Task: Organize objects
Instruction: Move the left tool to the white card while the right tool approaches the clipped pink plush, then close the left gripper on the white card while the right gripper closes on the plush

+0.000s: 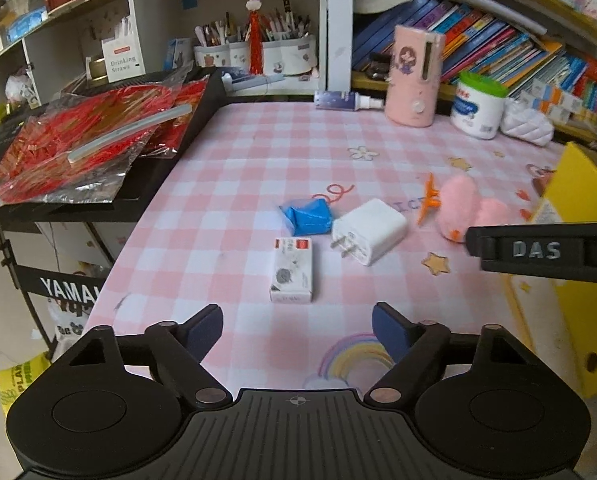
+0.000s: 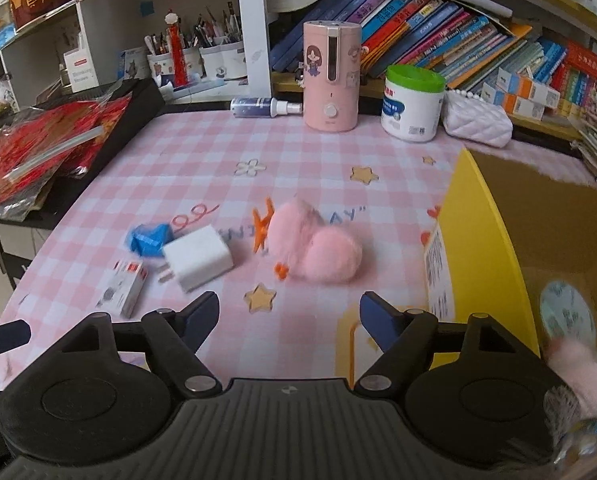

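Both grippers hang empty, jaws fairly wide – left gripper (image 1: 297, 324) faces the small white box (image 1: 291, 275), right gripper (image 2: 289, 312) the pink fluffy thing (image 2: 316, 250). I'd straddle each squarely before closing, then drop them in the yellow box (image 2: 486, 248) on the right. Pink checked counter (image 1: 258, 168), crammed bookshelf (image 2: 458, 40) behind – charger (image 1: 368, 230) sits in between.
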The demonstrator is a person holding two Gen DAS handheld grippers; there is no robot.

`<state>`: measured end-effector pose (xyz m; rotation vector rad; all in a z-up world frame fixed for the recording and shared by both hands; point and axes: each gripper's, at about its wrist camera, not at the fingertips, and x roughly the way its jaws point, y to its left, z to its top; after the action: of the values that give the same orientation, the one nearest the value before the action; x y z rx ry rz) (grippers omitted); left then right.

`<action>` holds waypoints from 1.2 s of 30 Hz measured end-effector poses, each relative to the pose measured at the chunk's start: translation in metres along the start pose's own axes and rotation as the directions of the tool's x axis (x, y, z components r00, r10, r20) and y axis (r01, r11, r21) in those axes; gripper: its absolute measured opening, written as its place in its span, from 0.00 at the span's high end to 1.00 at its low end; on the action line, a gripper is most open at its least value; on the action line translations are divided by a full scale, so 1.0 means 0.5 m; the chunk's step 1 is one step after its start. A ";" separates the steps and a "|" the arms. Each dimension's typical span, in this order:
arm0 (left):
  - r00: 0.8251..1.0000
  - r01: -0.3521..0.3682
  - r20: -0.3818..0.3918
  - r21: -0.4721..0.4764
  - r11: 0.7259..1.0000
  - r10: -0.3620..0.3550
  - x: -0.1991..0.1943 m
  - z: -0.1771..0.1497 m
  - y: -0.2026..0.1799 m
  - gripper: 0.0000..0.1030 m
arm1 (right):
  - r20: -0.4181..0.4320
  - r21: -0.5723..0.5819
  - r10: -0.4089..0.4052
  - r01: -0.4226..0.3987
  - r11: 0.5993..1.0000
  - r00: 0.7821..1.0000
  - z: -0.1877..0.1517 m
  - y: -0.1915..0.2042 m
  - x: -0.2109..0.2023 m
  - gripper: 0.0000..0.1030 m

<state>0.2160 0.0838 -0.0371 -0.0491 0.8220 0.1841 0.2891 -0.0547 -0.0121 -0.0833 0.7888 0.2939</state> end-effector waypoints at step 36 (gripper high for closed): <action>0.999 0.040 -0.020 -0.108 0.993 -0.042 0.078 0.054 0.033 0.73 | -0.055 -0.097 0.002 -0.008 0.995 0.998 0.068 -0.005 0.133 0.38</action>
<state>0.2586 0.1086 -0.0470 -0.1691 0.8317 0.1891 0.3575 -0.0354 -0.0356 -0.1812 0.8291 0.3358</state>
